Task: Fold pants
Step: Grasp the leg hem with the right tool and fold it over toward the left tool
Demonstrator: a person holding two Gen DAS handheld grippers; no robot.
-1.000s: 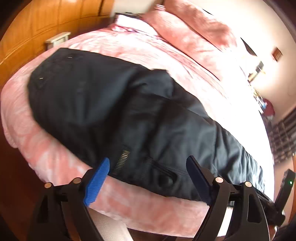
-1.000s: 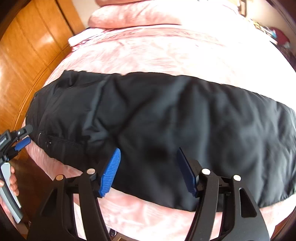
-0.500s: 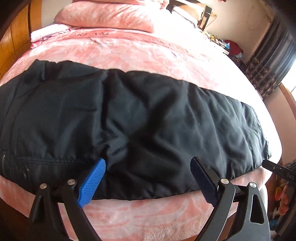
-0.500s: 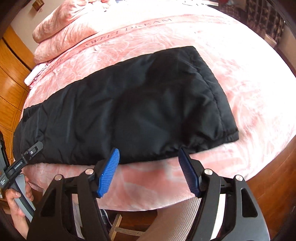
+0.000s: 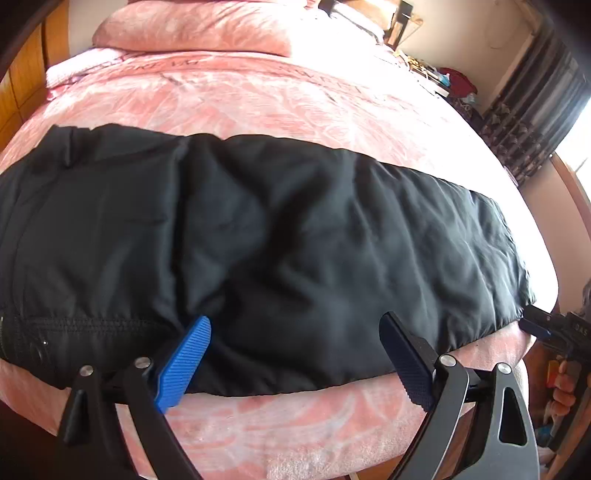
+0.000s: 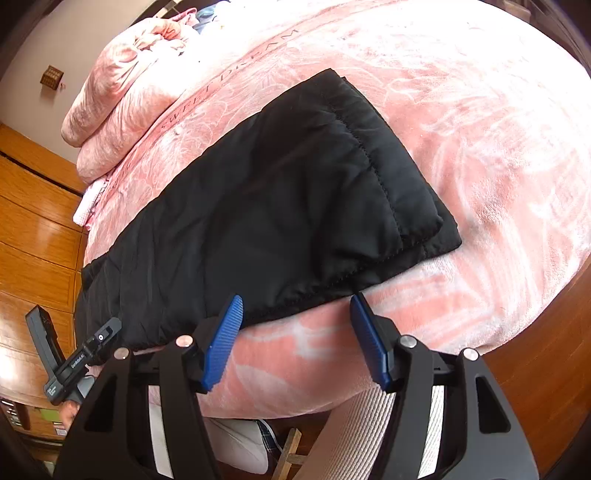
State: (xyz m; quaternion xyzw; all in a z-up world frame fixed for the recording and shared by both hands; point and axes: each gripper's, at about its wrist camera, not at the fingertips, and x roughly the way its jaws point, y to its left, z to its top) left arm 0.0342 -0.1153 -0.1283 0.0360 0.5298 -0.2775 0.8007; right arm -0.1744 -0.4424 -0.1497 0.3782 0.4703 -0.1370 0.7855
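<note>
Hovering over the near edge of the black pants (image 5: 280,251), the left gripper (image 5: 295,354) stands with its jaws wide, nothing pressed between them; its blue pads (image 5: 184,363) hang above the fabric's near hem. The right gripper (image 6: 295,339) has just been narrowing, its jaws about half apart and empty, poised over the pink blanket (image 6: 480,166) just near of the leg cuff.

The left wrist view takes in the waist end, with its stitched seam and zipper at the far left, and the whole length of the pants laid across the bed. The right wrist view shows instead the cuff end, where two leg hems lie stacked with the quilted stitching plain to see, one hem slightly offset from the other.

Each camera catches the other tool at its picture's edge: the right gripper at the far right of the left view, held in a hand (image 5: 565,391), and the left at the lower left of the right view.

Pink pillows (image 5: 199,26) lie at the far end, wooden panels (image 6: 33,236) stand to the left, and a dark curtain (image 5: 539,107) hangs at the right.
</note>
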